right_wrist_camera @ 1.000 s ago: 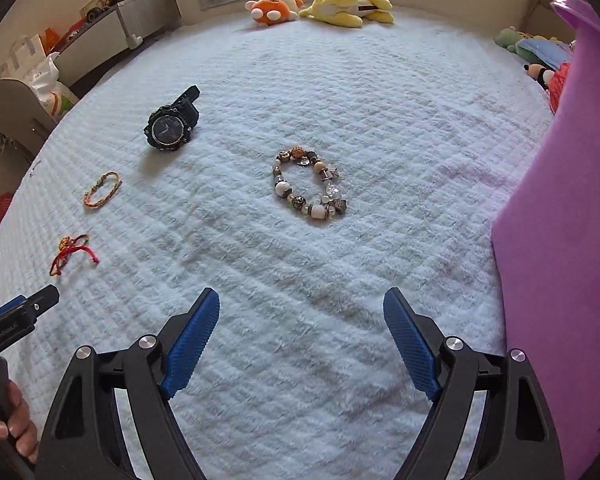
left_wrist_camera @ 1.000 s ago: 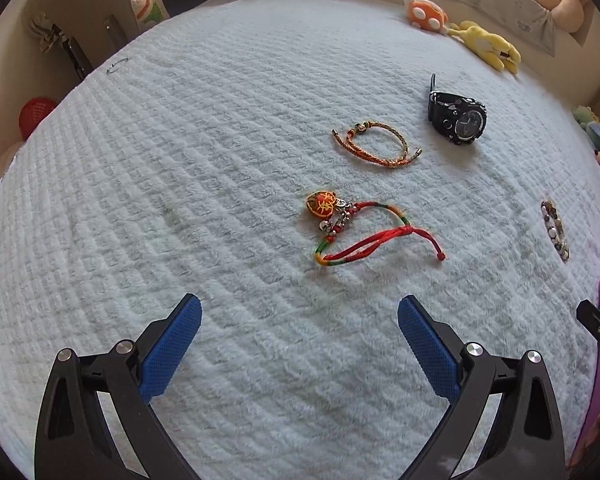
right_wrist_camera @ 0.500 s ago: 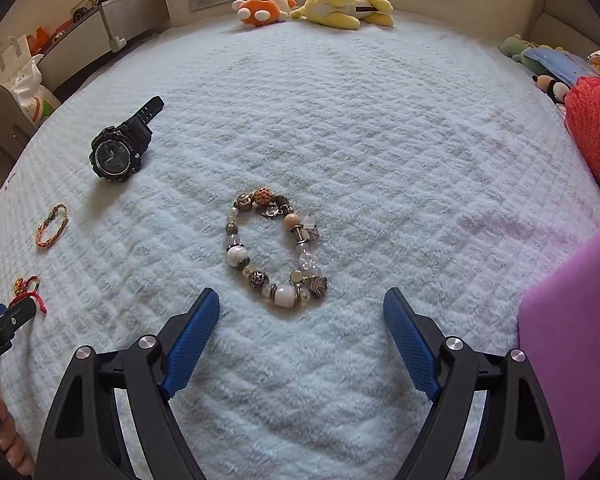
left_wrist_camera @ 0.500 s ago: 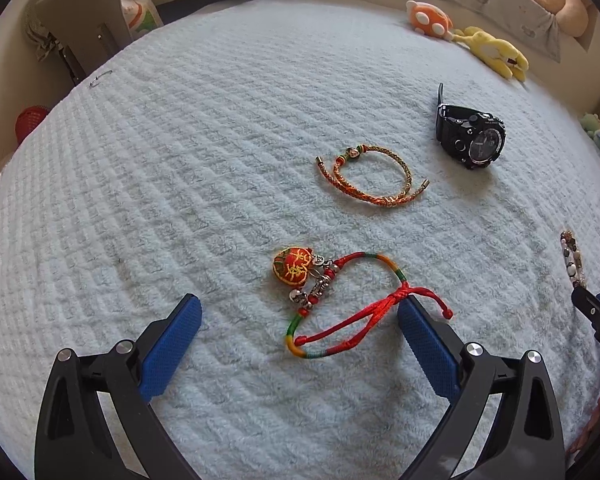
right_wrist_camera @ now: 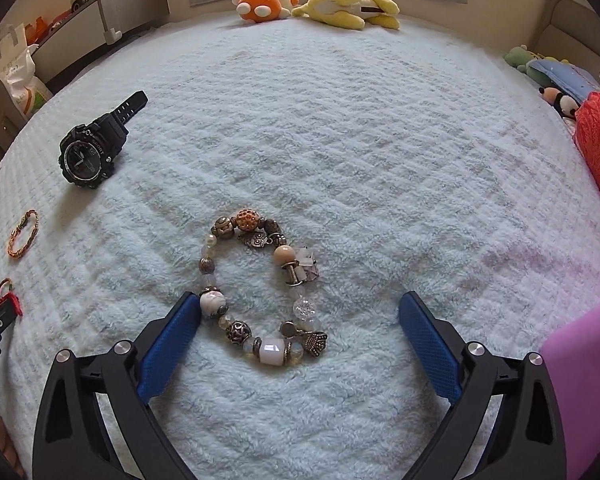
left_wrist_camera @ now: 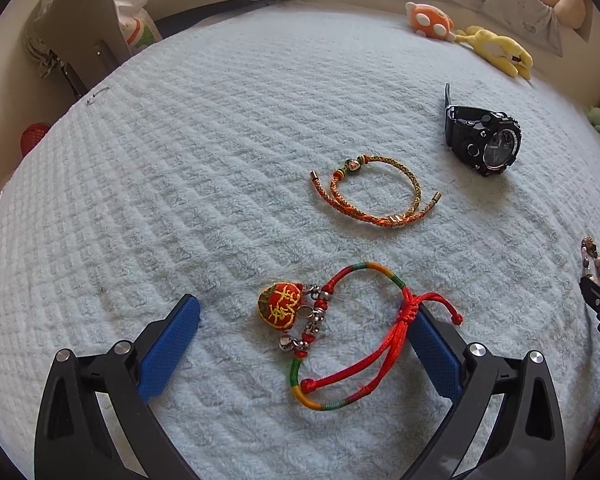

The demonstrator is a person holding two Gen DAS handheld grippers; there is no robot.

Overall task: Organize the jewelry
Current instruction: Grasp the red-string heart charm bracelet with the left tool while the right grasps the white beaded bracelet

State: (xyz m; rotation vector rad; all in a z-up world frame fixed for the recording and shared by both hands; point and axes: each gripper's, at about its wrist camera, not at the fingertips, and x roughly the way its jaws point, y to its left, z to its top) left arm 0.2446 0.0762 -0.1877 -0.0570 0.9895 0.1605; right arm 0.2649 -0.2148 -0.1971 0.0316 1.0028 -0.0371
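- The red cord bracelet (left_wrist_camera: 352, 332), with its embroidered heart charm (left_wrist_camera: 281, 305) and small metal beads, lies flat on the pale blue blanket (left_wrist_camera: 180, 184) of the bed. It now sits between the fingers of the left gripper (left_wrist_camera: 306, 344); a second ago it lay well ahead of them.
- The left fingers are spread wide and hold nothing. The knot of the red cord touches or overlaps the tip of the right-hand blue pad (left_wrist_camera: 432, 348); I cannot tell which.
- The beaded bracelet (right_wrist_camera: 262, 292) lies on the same blanket. It has likewise come in from well ahead to between the fingers of the right gripper (right_wrist_camera: 300, 344), toward the left-hand side.
- The right fingers are also wide apart and empty. A large pale bead (right_wrist_camera: 213, 303) lies just beside the tip of the left-hand pad (right_wrist_camera: 172, 344).
- The braided orange bracelet (left_wrist_camera: 374, 192) lies beyond the red one, apart from it, and appears larger than before.
- The black watch (left_wrist_camera: 482, 136) rests further out to the right, face up.
- Two plush toys, orange (right_wrist_camera: 266, 3) and yellow (right_wrist_camera: 350, 7), lie at the bed's far edge.
- A purple surface (right_wrist_camera: 584, 384) fills the right wrist view's lower right corner.
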